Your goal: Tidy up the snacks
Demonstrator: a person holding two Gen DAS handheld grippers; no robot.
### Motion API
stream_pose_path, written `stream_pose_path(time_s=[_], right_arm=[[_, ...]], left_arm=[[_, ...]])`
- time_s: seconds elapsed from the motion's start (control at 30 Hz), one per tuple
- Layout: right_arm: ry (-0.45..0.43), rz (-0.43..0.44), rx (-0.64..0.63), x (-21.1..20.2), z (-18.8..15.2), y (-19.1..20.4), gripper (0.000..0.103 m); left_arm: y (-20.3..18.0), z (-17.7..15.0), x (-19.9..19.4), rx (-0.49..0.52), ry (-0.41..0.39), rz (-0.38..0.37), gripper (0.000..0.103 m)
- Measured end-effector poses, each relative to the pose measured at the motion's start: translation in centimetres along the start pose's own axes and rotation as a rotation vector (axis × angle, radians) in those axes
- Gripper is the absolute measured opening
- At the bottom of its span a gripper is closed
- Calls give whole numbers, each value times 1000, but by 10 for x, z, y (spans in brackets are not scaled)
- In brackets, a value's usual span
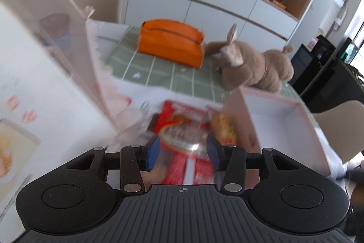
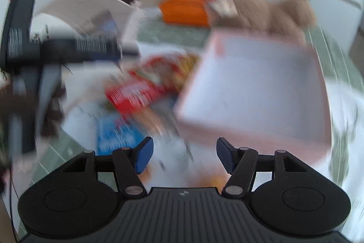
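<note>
A red snack packet [image 1: 182, 145] lies on the table between the spread blue pads of my left gripper [image 1: 183, 153], which is open around it; contact is blurred and cannot be told. A yellow snack [image 1: 224, 129] lies just right of it. In the right wrist view the red packet [image 2: 141, 88] and a blue packet [image 2: 116, 136] lie left of an open pink box [image 2: 261, 92] with a white inside. My right gripper [image 2: 184, 156] is open and empty above the table near the box's front left corner. The left gripper body [image 2: 34, 49] shows at far left.
The pink box [image 1: 284, 115] is at right, with its tilted lid [image 1: 45, 56] standing at left. An orange pouch [image 1: 171, 42] and a brown plush rabbit [image 1: 250, 63] lie on the green checked cloth behind. Beige chairs and white cabinets stand around the table.
</note>
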State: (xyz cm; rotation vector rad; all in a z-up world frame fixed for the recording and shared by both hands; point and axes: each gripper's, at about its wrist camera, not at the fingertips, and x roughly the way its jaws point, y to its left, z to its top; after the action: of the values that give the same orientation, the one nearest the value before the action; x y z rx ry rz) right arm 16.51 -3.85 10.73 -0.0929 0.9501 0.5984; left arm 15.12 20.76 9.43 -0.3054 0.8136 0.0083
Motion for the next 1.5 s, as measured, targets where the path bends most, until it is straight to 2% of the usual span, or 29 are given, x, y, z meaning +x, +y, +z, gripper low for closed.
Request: stream_pose_path(time_s=[0.07, 0.13, 0.2, 0.23, 0.3, 0.33, 0.43, 0.47, 0.53, 0.67, 0.77, 0.97, 1.07, 1.13, 1.2, 1.23, 1.37, 1.43, 1.5], right_arm=[[-12, -32, -13, 6, 35, 11, 62], [-4, -75, -13, 27, 69, 17, 54], [11, -151, -24, 59, 97, 19, 14], [24, -196, -55, 74, 107, 24, 10], [38, -344, -158, 113, 127, 36, 10], [55, -391, -195, 130, 134, 41, 10], [136, -497, -297, 182, 151, 49, 10], [174, -539, -350, 198, 150, 53, 10], [241, -565, -428, 211, 139, 60, 10], [289, -522, -507, 198, 104, 81, 7], [337, -433, -415, 175, 86, 82, 7], [403, -214, -337, 117, 36, 89, 7], [351, -157, -285, 86, 21, 87, 8], [280, -133, -229, 60, 12, 77, 19], [219, -123, -181, 37, 1, 65, 47], [199, -122, -158, 29, -6, 57, 51], [171, -167, -82, 18, -37, 22, 53], [126, -192, -44, 11, -50, 7, 53], [96, -177, 10, 1, -59, -4, 54]], left_arm=[[6, -12, -8, 3, 22, 3, 49], [11, -26, -15, 1, 45, 2, 49], [19, -41, -23, -9, 67, -7, 48], [22, -49, -24, -11, 84, -14, 48], [28, -62, -25, -14, 122, -35, 47], [32, -68, -26, -20, 139, -44, 46], [47, -80, -27, -37, 165, -58, 45], [53, -82, -27, -48, 165, -55, 45], [65, -83, -29, -76, 161, -48, 45], [80, -82, -31, -117, 159, -40, 45], [79, -78, -32, -129, 161, -44, 45], [63, -75, -46, -111, 143, -52, 45], [45, -73, -51, -80, 123, -61, 45], [33, -74, -53, -50, 122, -85, 45], [19, -76, -53, -21, 135, -118, 45], [12, -77, -52, -10, 144, -139, 45], [-22, -82, -35, 59, 213, -214, 45], [-39, -86, -23, 92, 234, -196, 45], [-48, -80, -16, 79, 217, -184, 45]])
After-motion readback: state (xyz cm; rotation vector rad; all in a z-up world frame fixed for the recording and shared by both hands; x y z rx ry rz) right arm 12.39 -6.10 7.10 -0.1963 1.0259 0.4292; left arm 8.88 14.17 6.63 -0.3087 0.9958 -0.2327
